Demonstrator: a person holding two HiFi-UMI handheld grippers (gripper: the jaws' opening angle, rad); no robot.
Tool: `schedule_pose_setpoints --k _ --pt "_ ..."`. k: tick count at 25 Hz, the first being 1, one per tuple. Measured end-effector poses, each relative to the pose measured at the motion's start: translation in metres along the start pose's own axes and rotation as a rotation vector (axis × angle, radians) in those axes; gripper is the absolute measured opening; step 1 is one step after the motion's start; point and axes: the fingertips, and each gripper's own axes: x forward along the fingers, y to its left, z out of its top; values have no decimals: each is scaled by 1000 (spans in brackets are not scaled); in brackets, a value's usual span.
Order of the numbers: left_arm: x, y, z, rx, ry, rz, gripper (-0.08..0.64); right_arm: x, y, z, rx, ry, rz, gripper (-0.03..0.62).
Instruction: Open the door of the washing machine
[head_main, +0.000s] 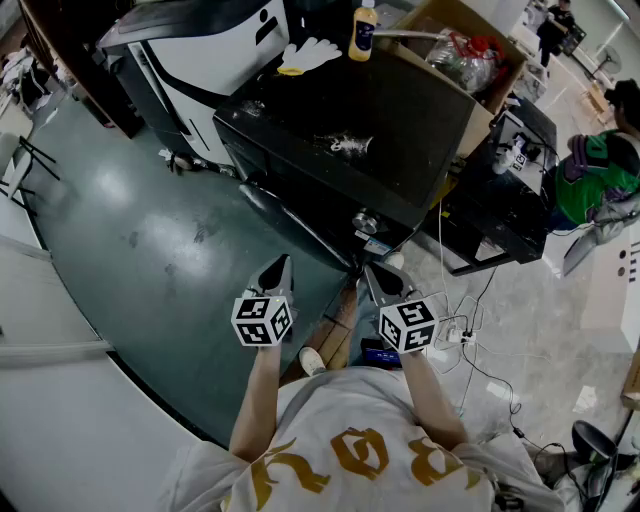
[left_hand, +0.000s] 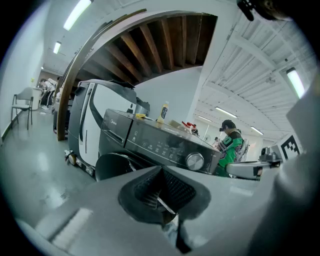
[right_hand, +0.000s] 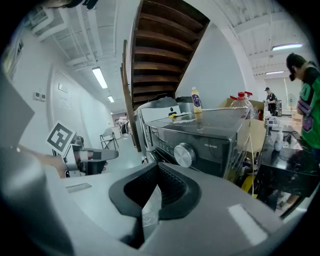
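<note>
The black front-loading washing machine (head_main: 350, 110) stands just ahead of me, its round door (head_main: 290, 220) closed against the front and a silver knob (head_main: 365, 222) at the panel's right end. My left gripper (head_main: 281, 264) hovers shut and empty a little short of the door. My right gripper (head_main: 382, 272) is shut too, below the knob and apart from it. The left gripper view shows the door (left_hand: 112, 165) and knob (left_hand: 195, 161) beyond the closed left gripper (left_hand: 161, 172). In the right gripper view the knob (right_hand: 183, 155) sits just past the right gripper (right_hand: 157, 170).
A yellow bottle (head_main: 363, 30), a white glove (head_main: 310, 52) and a crumpled silvery thing (head_main: 345, 145) lie on the machine's top. A white appliance (head_main: 200, 40) stands to its left, a cardboard box (head_main: 460, 50) and black table (head_main: 500, 210) to its right. Cables (head_main: 460, 330) trail on the floor; a person in green (head_main: 600, 170) is far right.
</note>
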Motion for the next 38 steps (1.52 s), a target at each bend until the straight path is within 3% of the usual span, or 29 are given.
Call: schedule_pose_setpoints --k 13,17,26,32,38 --pt "2 -2 -7 -14 10 -4 2 -4 -5 -3 11 -11 -13 23" --pt "11 -7 -10 -64 12 -29 129 -7 -12 -3 16 -21 -30 23" --pt "72 -7 -29 -62 123 -5 155 2 -35 -13 46 34 -7 60" --pt "116 7 -53 -126 199 57 180 14 -48 -29 52 106 28 71" --pt "146 10 -68 -245 221 75 200 18 -55 -43 68 162 53 70"
